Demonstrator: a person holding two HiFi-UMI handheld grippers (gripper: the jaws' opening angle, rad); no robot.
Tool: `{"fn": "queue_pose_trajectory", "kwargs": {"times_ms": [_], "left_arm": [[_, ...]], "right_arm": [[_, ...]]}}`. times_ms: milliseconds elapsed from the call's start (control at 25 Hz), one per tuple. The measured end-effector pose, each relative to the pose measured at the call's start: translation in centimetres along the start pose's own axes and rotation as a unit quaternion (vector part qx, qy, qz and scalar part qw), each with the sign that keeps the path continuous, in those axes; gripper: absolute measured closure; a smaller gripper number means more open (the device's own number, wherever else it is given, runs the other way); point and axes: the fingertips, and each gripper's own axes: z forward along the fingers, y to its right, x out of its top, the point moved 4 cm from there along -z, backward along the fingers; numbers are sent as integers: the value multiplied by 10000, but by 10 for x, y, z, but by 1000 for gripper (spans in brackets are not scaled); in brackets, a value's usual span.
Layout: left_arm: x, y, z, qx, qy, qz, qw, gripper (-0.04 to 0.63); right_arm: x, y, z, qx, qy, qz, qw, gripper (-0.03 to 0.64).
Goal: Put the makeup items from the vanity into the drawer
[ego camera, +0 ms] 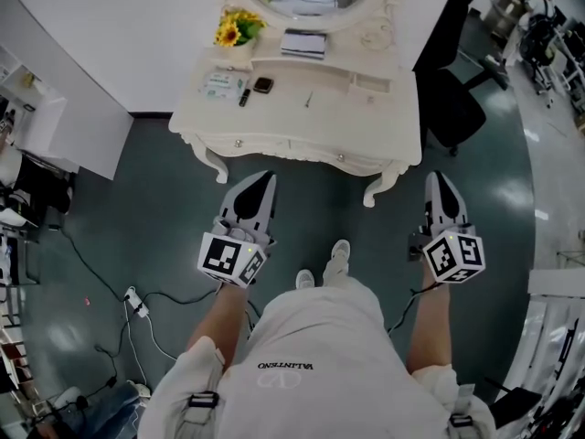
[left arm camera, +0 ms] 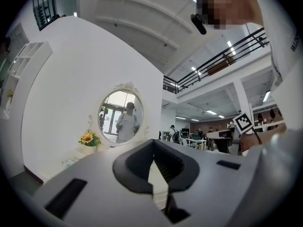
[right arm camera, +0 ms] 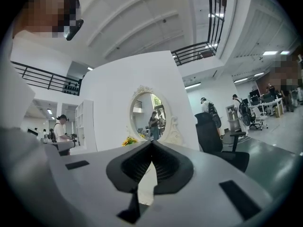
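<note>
The cream vanity (ego camera: pixel 393 90) stands ahead of me under its oval mirror (left arm camera: pixel 120 116). On its top lie a green-and-white packet (ego camera: pixel 219 84), a small dark compact (ego camera: pixel 263 85), a dark tube (ego camera: pixel 245 97) and a thin pencil (ego camera: pixel 309 101). Its front drawers (ego camera: pixel 291 144) are closed. My left gripper (ego camera: pixel 259 183) hangs short of the vanity's left front leg, jaws shut and empty. My right gripper (ego camera: pixel 440 183) is level with it off the right front corner, also shut with nothing held. Both point toward the vanity.
Sunflowers (ego camera: pixel 236 30) and a flat box (ego camera: pixel 303 44) sit at the back of the vanity top. A black office chair (ego camera: pixel 457 108) stands just right of the vanity. A power strip with cables (ego camera: pixel 137 302) lies on the floor at my left. White shelving (ego camera: pixel 37 117) is further left.
</note>
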Motion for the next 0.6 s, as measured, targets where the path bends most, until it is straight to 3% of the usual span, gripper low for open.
{"fn": "queue_pose_trajectory", "kwargs": {"times_ms": [600], "left_arm": [[-5, 14, 94, -154, -74, 69, 9998, 594]], "right_arm": [[6, 35, 75, 463, -69, 42, 9989, 606]]}}
